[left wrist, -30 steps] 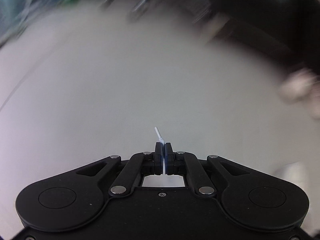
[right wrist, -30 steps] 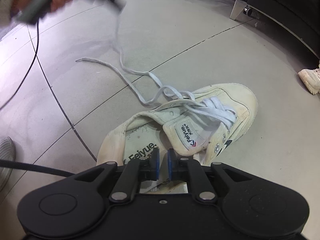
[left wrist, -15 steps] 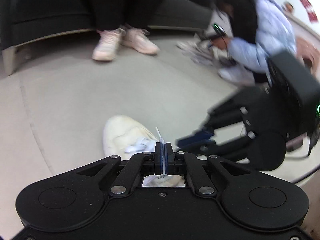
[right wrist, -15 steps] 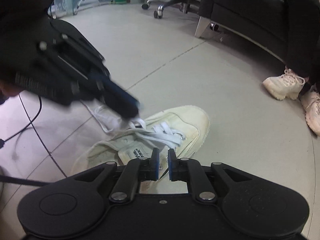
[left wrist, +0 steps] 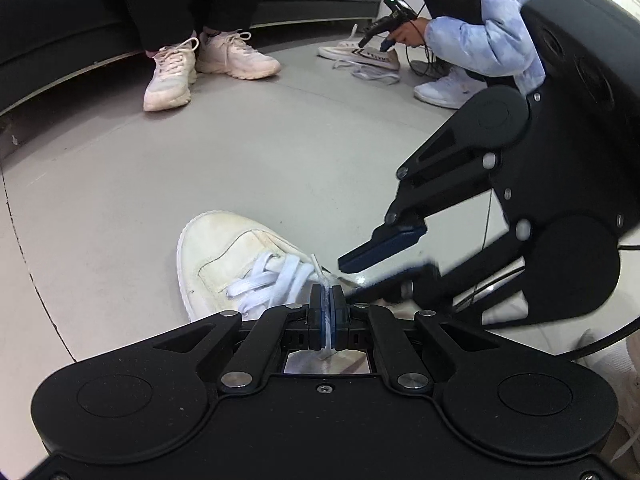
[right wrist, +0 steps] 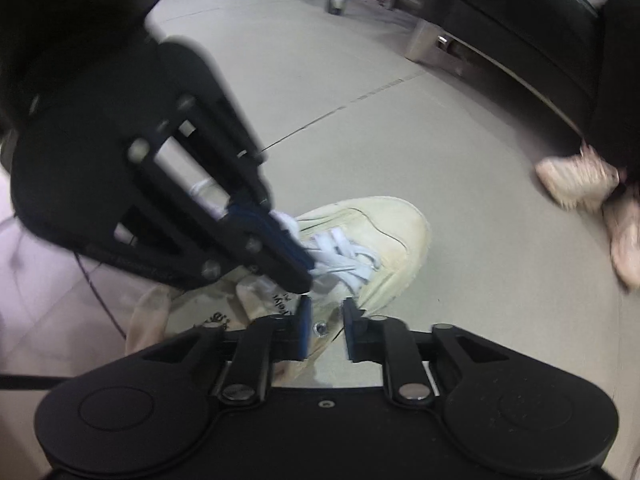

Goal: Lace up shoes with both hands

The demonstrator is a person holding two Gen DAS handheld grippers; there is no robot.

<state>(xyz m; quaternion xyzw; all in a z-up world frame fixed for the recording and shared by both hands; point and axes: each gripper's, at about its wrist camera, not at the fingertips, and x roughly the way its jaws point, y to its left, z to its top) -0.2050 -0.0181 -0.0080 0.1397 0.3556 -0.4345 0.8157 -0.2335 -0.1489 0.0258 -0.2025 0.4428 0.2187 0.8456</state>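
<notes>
Step in hand, as judged: bringing the free lace end to the shoe for threading through the next eyelet.

- Clamping the lace tip [left wrist: 316, 265] in the left hand-held gripper [left wrist: 327, 292], pads pressed flat together on the white lace, stiff end sticking up just above them at lower centre of the left wrist view.
- Closing the right hand-held gripper [right wrist: 325, 309], pads showing apart in both views, with nothing pinched between them.
- Locating the shoe [left wrist: 224, 248]: lying on the floor [left wrist: 280, 160] at lower centre of both views, toe pointing away, crossed laces [left wrist: 272, 276] already running over the forward eyelets.
- Sighting 1 metal eyelet [right wrist: 320, 327] on the shoe's side, in the gap between the right pads at lower centre of the right wrist view.

Next move, as judged: steadying the eyelet flap with the right hand-held gripper, then aiming the stiff tip squarely at the open hole and pushing it through, keeping the grip close to the tip to prevent bending.
</notes>
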